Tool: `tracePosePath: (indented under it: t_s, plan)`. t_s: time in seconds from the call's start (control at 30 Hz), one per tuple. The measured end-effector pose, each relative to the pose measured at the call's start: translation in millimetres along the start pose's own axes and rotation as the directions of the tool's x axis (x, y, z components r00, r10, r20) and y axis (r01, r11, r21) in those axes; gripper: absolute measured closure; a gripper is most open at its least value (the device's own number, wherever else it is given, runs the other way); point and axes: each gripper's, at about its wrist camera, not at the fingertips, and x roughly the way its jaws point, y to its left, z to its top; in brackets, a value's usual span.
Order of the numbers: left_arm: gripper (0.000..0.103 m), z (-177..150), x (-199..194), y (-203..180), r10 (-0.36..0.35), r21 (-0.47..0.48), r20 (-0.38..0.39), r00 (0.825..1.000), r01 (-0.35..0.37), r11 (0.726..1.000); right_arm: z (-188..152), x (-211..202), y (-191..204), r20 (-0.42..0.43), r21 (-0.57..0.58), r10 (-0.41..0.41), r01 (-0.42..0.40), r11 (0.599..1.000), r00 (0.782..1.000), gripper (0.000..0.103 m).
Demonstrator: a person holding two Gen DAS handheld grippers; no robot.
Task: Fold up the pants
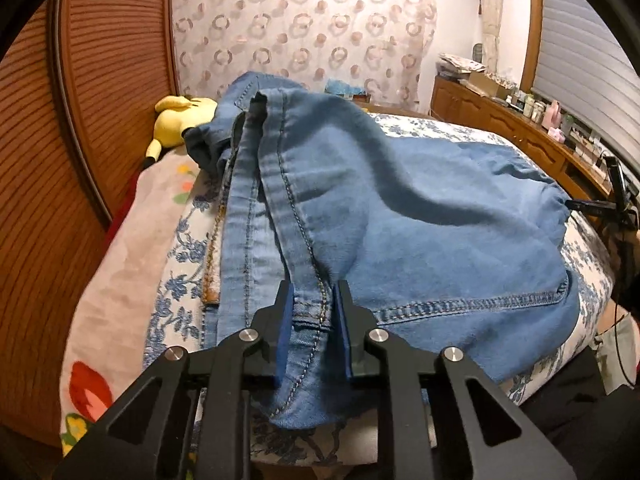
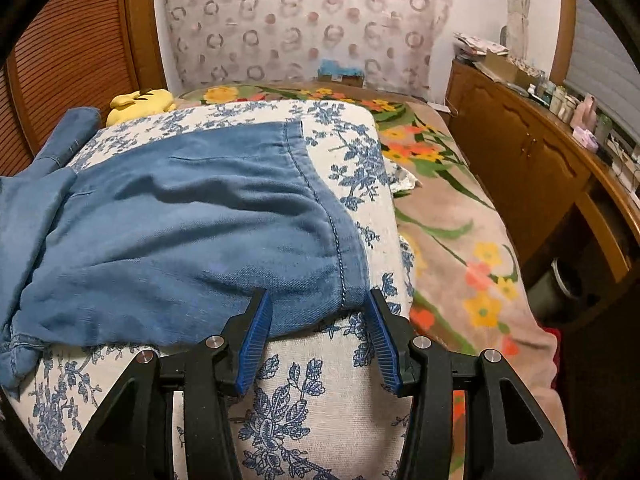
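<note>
left gripper was clamped on the pants at a stitched seam, lifting that edge | right gripper stood wide apart astride the hem corner | pants lay across the bed near its front edge | floral blanket lay bare to the right

In the lower centre of the frame the right gripper has its blue pads wide apart, at the near hemmed corner of the blue pants. The pants lie across the left half, on a white cover with blue flowers. A yellow plush toy is at the upper left.
</note>
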Motion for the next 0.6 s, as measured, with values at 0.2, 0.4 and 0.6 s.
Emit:
tracePosePath:
  t_s: [0.2,0.4,0.6]
  plan:
    - [0.083,6,-21,11,0.012,-0.016,0.043,0.999,-0.011,1.000,2,8,-4,0.004,0.012,0.010,-0.010,1.000,1.000,0.053]
    - [0.082,9,-32,14,-0.014,-0.027,0.057,0.998,0.016,1.000,0,9,-6,0.013,0.011,0.010,-0.010,1.000,1.000,0.052]
    - [0.049,15,-35,9,-0.028,-0.022,0.092,0.995,0.030,0.999,-2,7,-9,0.019,0.015,0.006,-0.006,1.000,1.000,0.052]
